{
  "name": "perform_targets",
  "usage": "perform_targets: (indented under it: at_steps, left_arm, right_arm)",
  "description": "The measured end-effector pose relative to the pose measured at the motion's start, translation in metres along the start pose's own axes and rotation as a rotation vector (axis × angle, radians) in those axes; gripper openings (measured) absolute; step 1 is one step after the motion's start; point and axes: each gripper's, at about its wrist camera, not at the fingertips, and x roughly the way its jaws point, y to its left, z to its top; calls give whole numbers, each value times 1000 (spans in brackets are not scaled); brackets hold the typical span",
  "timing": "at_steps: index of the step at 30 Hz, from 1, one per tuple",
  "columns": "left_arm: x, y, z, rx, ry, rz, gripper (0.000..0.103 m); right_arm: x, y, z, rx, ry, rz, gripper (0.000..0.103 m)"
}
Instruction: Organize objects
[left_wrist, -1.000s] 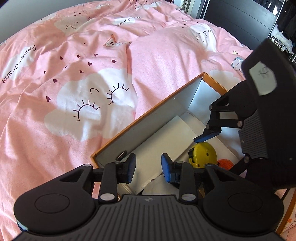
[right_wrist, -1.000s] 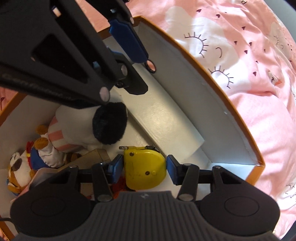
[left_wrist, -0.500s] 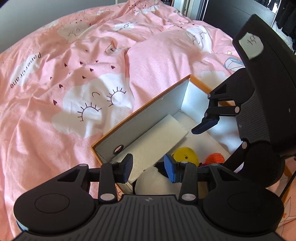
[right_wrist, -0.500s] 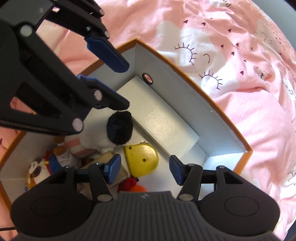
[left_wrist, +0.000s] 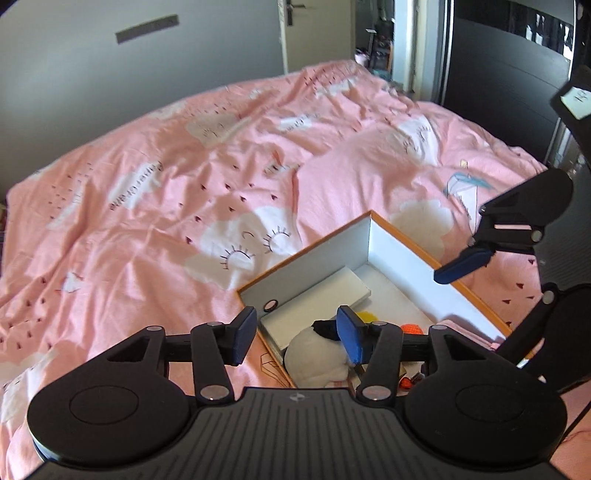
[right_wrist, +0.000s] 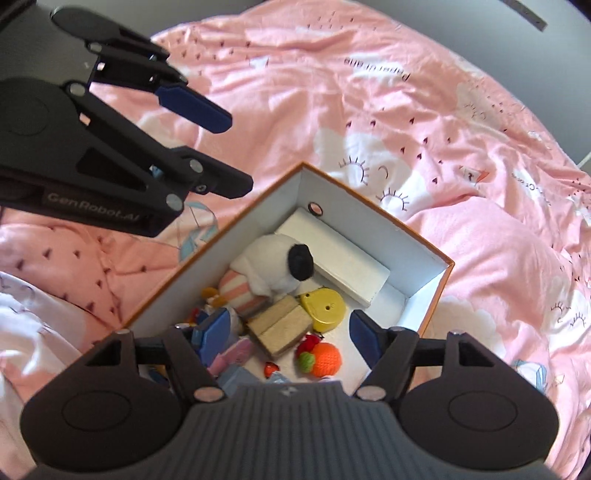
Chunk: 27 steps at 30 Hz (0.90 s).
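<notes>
Both grippers, left gripper (left_wrist: 295, 334) and right gripper (right_wrist: 286, 330), have lifted clear of the box (right_wrist: 432, 306), jaws just opening and empty; yellow tape measure (right_wrist: 323, 308) and toys sit inside, bedspread (left_wrist: 184, 206) bare, so sorting looks finished.

Pink bedcover (right_wrist: 424, 92) with white sleepy-eyed clouds; orange-edged white box (right_wrist: 373, 218) holds a yellow tape measure (right_wrist: 323, 308) (pink-striped plush (right_wrist: 240, 291) beside).

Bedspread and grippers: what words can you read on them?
"GenRobot.AI": on the left gripper, along its arm.
"Paper Crane": on the pink bedspread, across a white cloud.
Hand-drawn mark on a white sticker on the right gripper: too small to read.
Further print on the bedspread, right wrist view: too blurred to read.
</notes>
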Motion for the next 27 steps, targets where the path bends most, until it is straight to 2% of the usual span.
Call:
perform_targets:
  at_steps: [1, 4, 7, 8, 9, 13, 15, 16, 19, 22, 27]
  left_arm:
    - [-9, -3, -2, -7, -16, 13, 63]
    - [-35, -11, -11, -27, -66, 47, 70]
    - [-60, -18, -26, -59, -137, 77, 81]
    - [-68, -20, -31, -68, -162, 83, 87]
    - [-75, -21, -37, -78, -186, 88, 88]
    - [-104, -24, -64, -133, -292, 154, 90]
    - [-113, -25, -77, -165, -340, 201, 98]
    - [-116, -25, -84, -191, -358, 226, 98]
    - [-118, -23, -103, -245, -386, 254, 98]
    - [-108, -21, -124, -307, -369, 268, 98]
    - [-88, -25, -152, -331, -343, 281, 98]
  right_arm:
    - [-8, 4, -6, 20, -28, -1, 74]
    - [-25, 19, -27, 90, -126, -3, 85]
    - [-38, 25, -43, 174, -234, -11, 86]
    - [-48, 29, -49, 203, -274, -16, 89]
    - [-52, 33, -56, 230, -308, -25, 91]
    - [-63, 50, -83, 316, -454, -94, 96]
    - [-67, 63, -97, 351, -520, -142, 96]
    - [-66, 68, -102, 367, -544, -162, 96]
    - [-64, 88, -116, 414, -611, -230, 99]
    - [-57, 109, -127, 450, -655, -279, 101]
    - [-32, 135, -131, 417, -633, -330, 102]
